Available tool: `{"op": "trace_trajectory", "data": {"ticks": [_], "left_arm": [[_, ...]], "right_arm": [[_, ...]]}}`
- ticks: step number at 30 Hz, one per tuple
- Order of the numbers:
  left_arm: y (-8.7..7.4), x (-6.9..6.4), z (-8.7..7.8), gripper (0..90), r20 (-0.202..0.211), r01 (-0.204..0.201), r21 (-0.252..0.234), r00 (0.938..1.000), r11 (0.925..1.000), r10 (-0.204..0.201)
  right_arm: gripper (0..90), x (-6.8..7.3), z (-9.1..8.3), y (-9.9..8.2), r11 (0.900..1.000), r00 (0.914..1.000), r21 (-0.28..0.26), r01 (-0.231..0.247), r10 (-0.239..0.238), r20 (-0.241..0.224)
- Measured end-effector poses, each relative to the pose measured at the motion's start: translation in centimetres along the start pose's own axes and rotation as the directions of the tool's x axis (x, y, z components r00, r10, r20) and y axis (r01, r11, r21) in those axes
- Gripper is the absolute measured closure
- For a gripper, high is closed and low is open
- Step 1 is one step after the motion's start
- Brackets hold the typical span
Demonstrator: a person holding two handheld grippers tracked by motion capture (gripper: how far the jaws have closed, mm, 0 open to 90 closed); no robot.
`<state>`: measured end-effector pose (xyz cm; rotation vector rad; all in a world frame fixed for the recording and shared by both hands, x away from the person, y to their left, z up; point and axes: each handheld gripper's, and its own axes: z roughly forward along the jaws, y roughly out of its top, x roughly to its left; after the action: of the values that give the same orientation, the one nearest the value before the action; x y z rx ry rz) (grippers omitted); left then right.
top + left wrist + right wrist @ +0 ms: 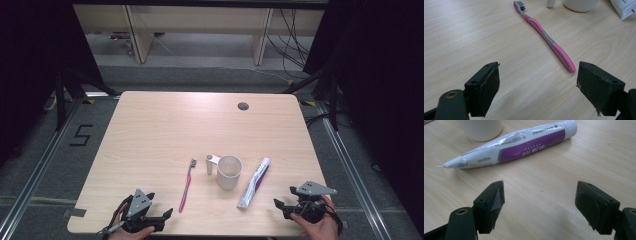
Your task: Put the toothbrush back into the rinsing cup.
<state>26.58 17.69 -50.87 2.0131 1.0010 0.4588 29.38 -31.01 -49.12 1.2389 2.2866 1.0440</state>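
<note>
Both grippers gape wide, empty. From the left gripper (537,85), the toothbrush (545,37) runs from 1 toward 11 o'clock, handle end nearest. From the right gripper (540,205), the toothpaste tube (516,143) lies crosswise at 12.

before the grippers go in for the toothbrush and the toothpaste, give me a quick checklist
1. Left tool open, nothing between the jaws: ok.
2. Right tool open, nothing held: ok.
3. Pink and grey plastic toothbrush flat on the table, handle end nearest the left tool: ok.
4. White and purple toothpaste tube flat, ahead of the right tool: ok.
5. White cup upright between them, apart from both: ok.
</note>
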Motion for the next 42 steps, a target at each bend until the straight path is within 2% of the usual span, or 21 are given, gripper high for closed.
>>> {"op": "trace_trajectory", "data": {"ticks": [2, 4, 5, 9, 14, 16, 19, 20, 22, 23, 27, 30, 31, 33, 34, 35, 36, 37, 38, 40, 42], "left_arm": [[0.0, -0.2, 0.3, 18.3, 0.002, 0.009, -0.009, 1.0, 0.9999, -0.009], [0.3, -0.3, 0.5, 18.1, -0.003, -0.009, 0.0, 1.0, 1.0, 0.009], [0.4, -0.2, 0.5, 18.1, 0.002, -0.017, 0.004, 0.9999, 0.9998, 0.017], [0.8, -0.4, 0.9, 21.5, -0.002, -0.049, 0.017, 0.9988, 0.9987, 0.049], [1.7, -0.5, 1.6, 24.2, -0.002, -0.084, 0.073, 0.9964, 0.9938, 0.085], [2.1, -0.5, 1.9, 25.1, 0.01, -0.067, 0.066, 0.9978, 0.9956, 0.066], [3.0, -0.3, 2.3, 27.1, 0.017, -0.054, 0.098, 0.9985, 0.9937, 0.052], [3.3, -0.3, 2.5, 29.2, 0.023, -0.059, 0.105, 0.9981, 0.9927, 0.057], [3.7, -0.3, 2.7, 30.6, 0.013, -0.06, 0.115, 0.9982, 0.9916, 0.059], [4.3, -0.3, 3.1, 31.4, 0.019, -0.085, 0.141, 0.9963, 0.9863, 0.083], [5.5, -0.5, 4.3, 35.1, 0.024, -0.125, 0.192, 0.9922, 0.9733, 0.122], [6.0, -0.7, 4.9, 35.8, 0.022, -0.124, 0.205, 0.9923, 0.971, 0.122], [6.5, -0.8, 5.4, 36.8, 0.029, -0.146, 0.224, 0.9893, 0.9636, 0.143], [6.7, -0.9, 5.6, 37.8, 0.022, -0.145, 0.225, 0.9894, 0.9636, 0.143], [7.1, -0.9, 6.1, 39.0, 0.032, -0.151, 0.238, 0.9885, 0.9594, 0.148], [7.1, -0.9, 6.1, 40.3, 0.032, -0.151, 0.238, 0.9885, 0.9594, 0.148], [7.5, -0.8, 6.4, 41.1, 0.032, -0.165, 0.255, 0.9863, 0.9527, 0.162], [7.5, -0.8, 6.4, 42.2, 0.032, -0.165, 0.255, 0.9863, 0.9527, 0.162], [7.8, -0.7, 6.7, 43.9, 0.038, -0.176, 0.266, 0.9844, 0.9479, 0.172], [8.0, -0.5, 6.9, 44.8, 0.041, -0.165, 0.263, 0.9863, 0.9506, 0.16], [8.2, -0.2, 7.2, 50.3, 0.051, -0.172, 0.282, 0.9852, 0.944, 0.164]], "right_arm": [[24.9, 0.0, 0.0, 0.0, 1.0, 1.0, 0.002, 0.001, -0.001, 0.001], [25.0, 0.1, 0.0, 0.1, 1.0, 1.0, -0.003, 0.004, -0.004, -0.003], [25.0, 0.4, 0.0, 0.1, 0.9996, 0.9995, 0.007, -0.028, 0.028, -0.011], [25.1, 0.4, 0.1, 0.1, 0.9996, 0.9995, 0.009, -0.027, 0.027, -0.014], [25.1, 0.4, 0.1, 0.1, 0.9999, 0.9999, 0.011, -0.007, 0.008, -0.007], [25.1, 0.5, 0.1, 0.1, 0.9996, 0.9996, 0.02, -0.019, 0.019, -0.019], [25.1, 0.5, 0.2, 0.1, 0.9994, 0.9996, 0.029, -0.017, 0.017, -0.024], [25.1, 0.3, 0.3, 0.1, 0.9997, 0.9997, 0.021, 0.012, -0.012, -0.02], [25.1, 0.4, 0.2, 0.1, 0.9996, 0.9999, 0.026, 0.009, -0.008, -0.009], [25.1, 0.6, 0.3, 0.2, 0.9997, 0.9998, 0.023, 0.008, -0.008, -0.02], [25.1, 0.7, 0.3, 0.2, 0.9989, 0.9996, 0.045, 0.008, -0.007, -0.027], [25.1, 0.7, 0.3, 0.2, 0.999, 0.9996, 0.044, 0.009, -0.007, -0.029], [25.1, 0.5, 0.4, 0.2, 0.9988, 0.9993, 0.041, 0.026, -0.025, -0.03], [25.1, 0.6, 0.4, 0.2, 0.9985, 0.999, 0.034, 0.043, -0.042, -0.016], [25.1, 0.6, 0.4, 0.2, 0.9976, 0.9978, 0.025, 0.064, -0.064, -0.016], [25.1, 0.6, 0.4, 0.2, 0.9976, 0.9978, 0.025, 0.064, -0.064, -0.016], [25.1, 0.8, 0.5, 0.2, 0.998, 0.9984, 0.036, 0.051, -0.05, -0.028], [25.1, 0.8, 0.5, 0.2, 0.998, 0.9984, 0.036, 0.051, -0.05, -0.028], [25.3, 0.9, 0.4, 0.2, 0.9983, 0.9986, 0.033, 0.048, -0.047, -0.023], [25.4, 0.8, 0.4, 0.3, 0.998, 0.9982, 0.031, 0.056, -0.055, -0.023], [25.6, 0.7, 0.3, 0.3, 0.9985, 0.9986, 0.022, 0.051, -0.05, -0.018]]}}
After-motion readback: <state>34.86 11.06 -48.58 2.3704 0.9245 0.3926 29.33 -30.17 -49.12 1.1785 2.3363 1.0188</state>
